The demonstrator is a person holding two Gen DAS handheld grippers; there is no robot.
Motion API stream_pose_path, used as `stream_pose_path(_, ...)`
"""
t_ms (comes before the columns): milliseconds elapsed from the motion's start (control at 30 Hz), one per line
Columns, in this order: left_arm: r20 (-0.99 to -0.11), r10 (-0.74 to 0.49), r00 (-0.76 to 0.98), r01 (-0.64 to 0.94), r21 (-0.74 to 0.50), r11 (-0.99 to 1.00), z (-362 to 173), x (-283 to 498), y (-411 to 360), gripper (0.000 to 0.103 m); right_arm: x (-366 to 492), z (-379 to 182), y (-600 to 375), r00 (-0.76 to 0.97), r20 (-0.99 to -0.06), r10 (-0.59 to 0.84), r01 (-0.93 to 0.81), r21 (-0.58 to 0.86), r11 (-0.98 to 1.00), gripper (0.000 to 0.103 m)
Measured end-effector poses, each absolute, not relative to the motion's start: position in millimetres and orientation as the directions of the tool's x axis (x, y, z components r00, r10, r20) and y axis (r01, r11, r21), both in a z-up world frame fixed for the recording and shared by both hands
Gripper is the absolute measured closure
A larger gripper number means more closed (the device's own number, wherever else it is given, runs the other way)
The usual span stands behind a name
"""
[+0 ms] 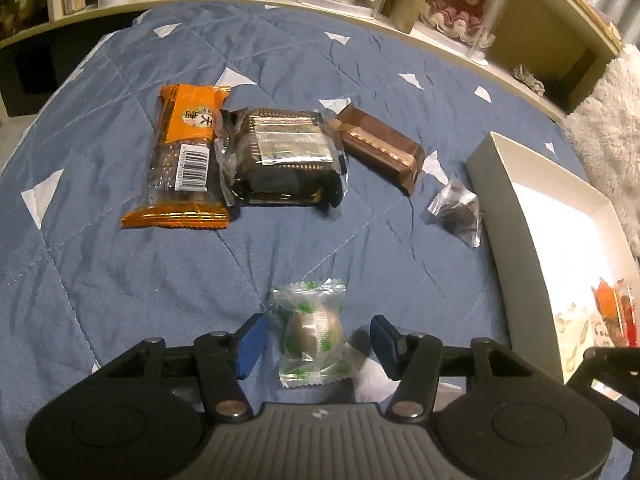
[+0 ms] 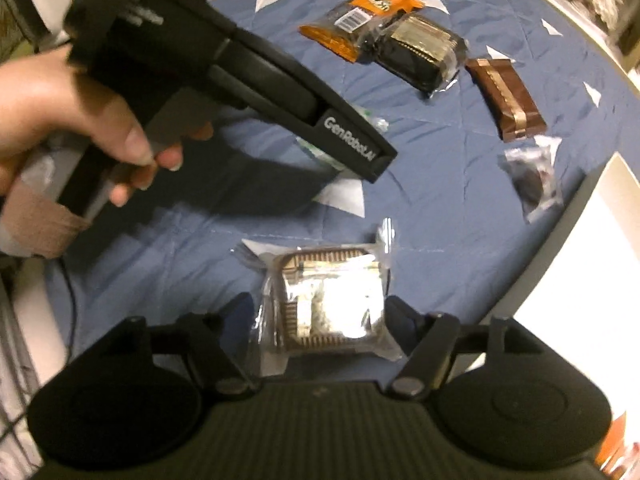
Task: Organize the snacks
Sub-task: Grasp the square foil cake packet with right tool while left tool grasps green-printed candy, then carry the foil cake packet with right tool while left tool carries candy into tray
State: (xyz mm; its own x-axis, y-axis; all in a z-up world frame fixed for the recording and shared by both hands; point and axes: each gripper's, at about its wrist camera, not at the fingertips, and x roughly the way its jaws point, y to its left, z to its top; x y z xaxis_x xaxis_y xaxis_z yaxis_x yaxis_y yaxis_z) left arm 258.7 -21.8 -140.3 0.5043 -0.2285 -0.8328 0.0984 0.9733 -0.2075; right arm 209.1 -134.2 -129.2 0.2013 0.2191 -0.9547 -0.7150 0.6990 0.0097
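A green-and-clear wrapped candy (image 1: 313, 334) on the blue quilt (image 1: 120, 280) is straddled untouched by the wide-spread left gripper (image 1: 316, 344), while a foil-wrapped pastry pack (image 2: 328, 304) is bracketed between the right gripper (image 2: 320, 320) fingers, contact unclear

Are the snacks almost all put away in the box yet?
Not yet. The white box holds just an orange packet at its near end. In hand: the left gripper is open around a green-and-clear wrapped candy, and the right gripper brackets a clear-wrapped biscuit pack. Still on the blue quilt: an orange snack pack, a dark cookie tray, a brown bar and a small dark candy.
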Motion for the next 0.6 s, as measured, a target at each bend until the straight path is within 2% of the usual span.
stream_pose_path(67,-0.832,-0.219,0.509,0.093,-0.200,0.975,-140.3,258.2,-21.0,0.056,205.9,-129.9,-131.5,0.211,-0.953,0.216,-0.713,0.001,0.702,0.028)
stream_pose_path(100,-0.831,-0.217,0.511,0.088,-0.201,0.976,-140.3,258.2,-19.5,0.059,205.1,-129.6,-130.4,0.219,-0.952,0.215,-0.713,-0.006,0.701,0.032)
stream_pose_path(133,-0.830,-0.219,0.513,0.083,-0.206,0.975,-140.5,258.4,-18.1,0.065,204.7,-129.4,-129.9,0.231,-0.949,0.216,-0.711,-0.012,0.704,0.038)
stream_pose_path(167,-0.828,-0.222,0.516,0.075,-0.215,0.974,-140.7,258.6,-16.1,0.070,203.6,-127.6,-131.1,0.241,-0.946,0.217,-0.700,-0.015,0.714,0.039)
stream_pose_path(433,-0.813,-0.260,0.522,0.082,-0.256,0.963,-131.2,254.3,-10.6,0.071,196.5,-118.7,-151.8,0.312,-0.912,0.266,-0.579,0.040,0.814,0.043)
stream_pose_path(600,-0.774,-0.277,0.570,0.099,-0.270,0.958,-108.9,245.2,-6.6,0.072,188.2,-105.1,-164.3,0.386,-0.879,0.281,-0.511,0.051,0.858,0.043)
